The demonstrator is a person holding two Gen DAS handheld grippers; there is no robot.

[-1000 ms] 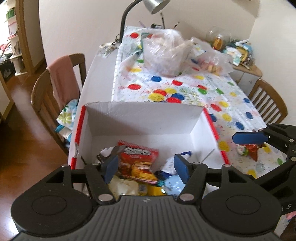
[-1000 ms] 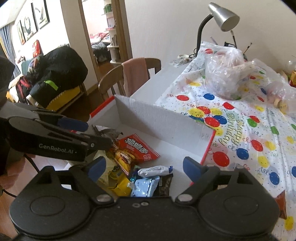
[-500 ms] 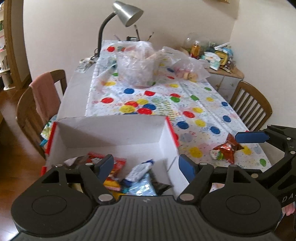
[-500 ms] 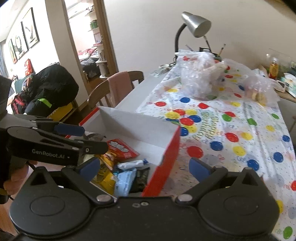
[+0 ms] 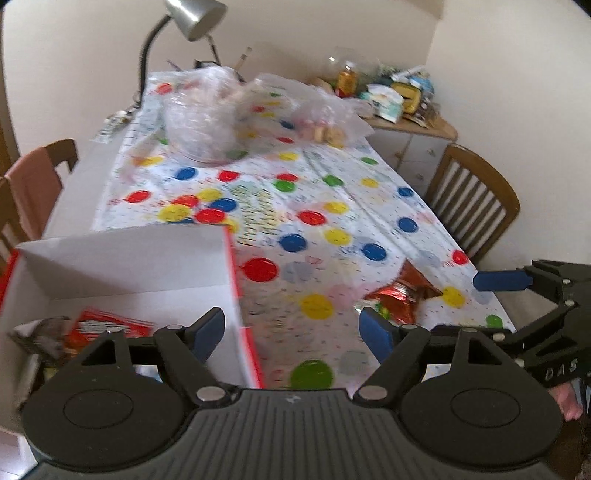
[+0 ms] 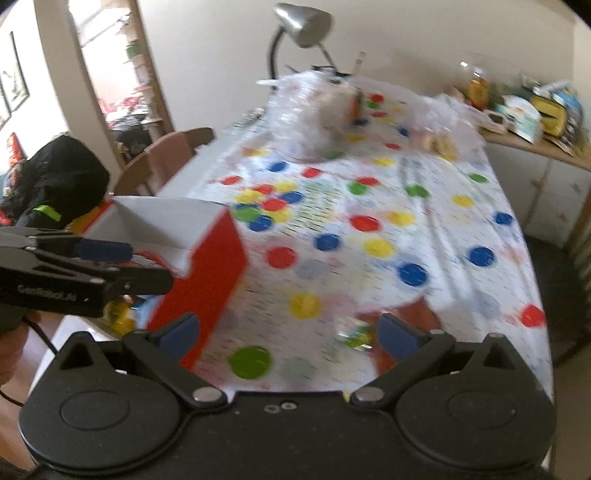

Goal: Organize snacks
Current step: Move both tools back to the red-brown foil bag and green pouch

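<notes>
A cardboard box (image 5: 122, 258), white inside and red outside (image 6: 210, 254), stands at the table's near left corner with several snack packets in it, among them a red packet (image 5: 107, 325). A red foil snack bag (image 5: 402, 295) lies loose on the dotted tablecloth to the right of the box. My left gripper (image 5: 291, 328) is open and empty over the box's right wall. My right gripper (image 6: 288, 330) is open and empty just in front of the foil bag (image 6: 410, 317), whose near end sits behind the right finger. Both views are motion-blurred.
Clear plastic bags (image 5: 207, 118) of food and a desk lamp (image 5: 192, 18) stand at the far end of the table. Wooden chairs stand at the left (image 5: 40, 173) and right (image 5: 472, 206). A cluttered side cabinet (image 6: 528, 122) is at the back right.
Both grippers have swung right, away from over the box and toward the tablecloth. The red foil bag now lies close in front of the right gripper. Both stayed open.
</notes>
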